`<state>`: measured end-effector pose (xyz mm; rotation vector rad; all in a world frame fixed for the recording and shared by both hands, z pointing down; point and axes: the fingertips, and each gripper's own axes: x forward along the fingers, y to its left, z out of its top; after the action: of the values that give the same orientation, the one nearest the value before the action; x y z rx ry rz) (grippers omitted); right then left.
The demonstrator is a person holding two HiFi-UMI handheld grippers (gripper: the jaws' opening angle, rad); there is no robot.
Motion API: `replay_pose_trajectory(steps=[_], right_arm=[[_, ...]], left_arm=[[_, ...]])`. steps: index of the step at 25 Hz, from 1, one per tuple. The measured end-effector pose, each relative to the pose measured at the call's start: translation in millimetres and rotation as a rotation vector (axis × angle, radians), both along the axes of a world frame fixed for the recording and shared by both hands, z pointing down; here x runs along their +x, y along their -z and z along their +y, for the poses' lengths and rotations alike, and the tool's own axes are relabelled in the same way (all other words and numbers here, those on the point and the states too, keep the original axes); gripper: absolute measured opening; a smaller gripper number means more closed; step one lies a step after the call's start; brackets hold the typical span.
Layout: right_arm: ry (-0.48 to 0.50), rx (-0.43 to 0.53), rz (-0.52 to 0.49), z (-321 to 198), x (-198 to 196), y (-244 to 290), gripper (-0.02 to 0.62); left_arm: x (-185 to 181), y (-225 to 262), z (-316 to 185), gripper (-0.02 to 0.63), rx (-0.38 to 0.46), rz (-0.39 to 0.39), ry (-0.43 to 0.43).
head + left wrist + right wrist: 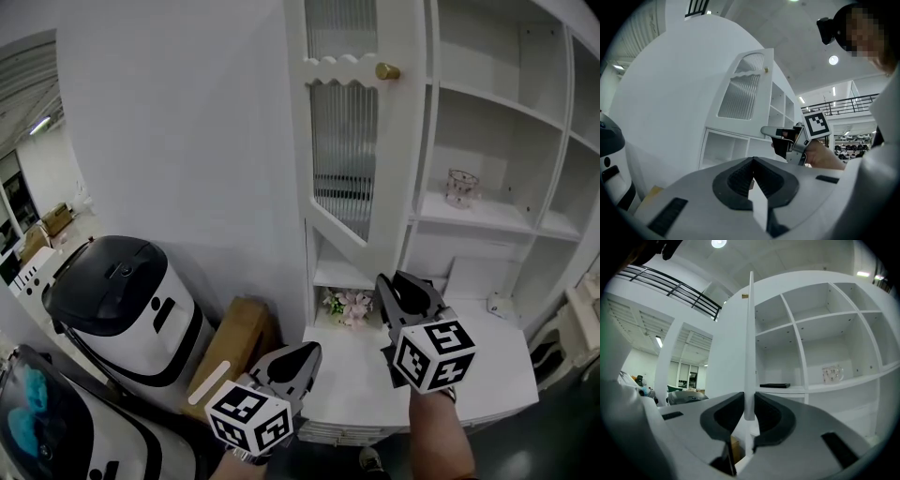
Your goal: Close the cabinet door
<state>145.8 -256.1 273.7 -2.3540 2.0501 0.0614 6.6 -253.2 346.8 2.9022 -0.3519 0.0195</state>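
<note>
Cabinet door (344,159): white frame, ribbed glass panel, scalloped trim across the upper part, brass knob (387,71) near the free edge. It stands swung out from the left side of the white open-shelf cabinet (487,141), edge-on in the right gripper view.

Right tongs (749,404): closed onto the door's lower edge, pads pressing on both faces.

Left tongs (752,164): jaws together, nothing between them, low and left of the door.

Marker cube (433,354) on the right tongs: black-and-white square patterns.

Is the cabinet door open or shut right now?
Open. The cabinet door stands swung out, shelves exposed beside it; the right gripper pinches its edge.
</note>
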Motion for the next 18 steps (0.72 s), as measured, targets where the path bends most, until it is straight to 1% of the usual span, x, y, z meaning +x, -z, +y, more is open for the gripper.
replay_pose_trajectory(steps=[5,8,18], right_arm=[[-0.011,-0.013,-0.009,1.3,33.5,-1.6,0.067],[-0.014,-0.014,-0.007,-1.1,50.3,-1.2,0.073],[0.027,-0.019,-0.012,-13.2,93.0,-3.6,0.084]], left_arm=[[32.5,1.6,5.0,0.003,0.001,-0.001,-0.027],[47.9,2.5,0.0,0.003,0.004,-0.001,-0.025],[95.2,5.3,-12.5,0.003,0.020,-0.011,-0.019]])
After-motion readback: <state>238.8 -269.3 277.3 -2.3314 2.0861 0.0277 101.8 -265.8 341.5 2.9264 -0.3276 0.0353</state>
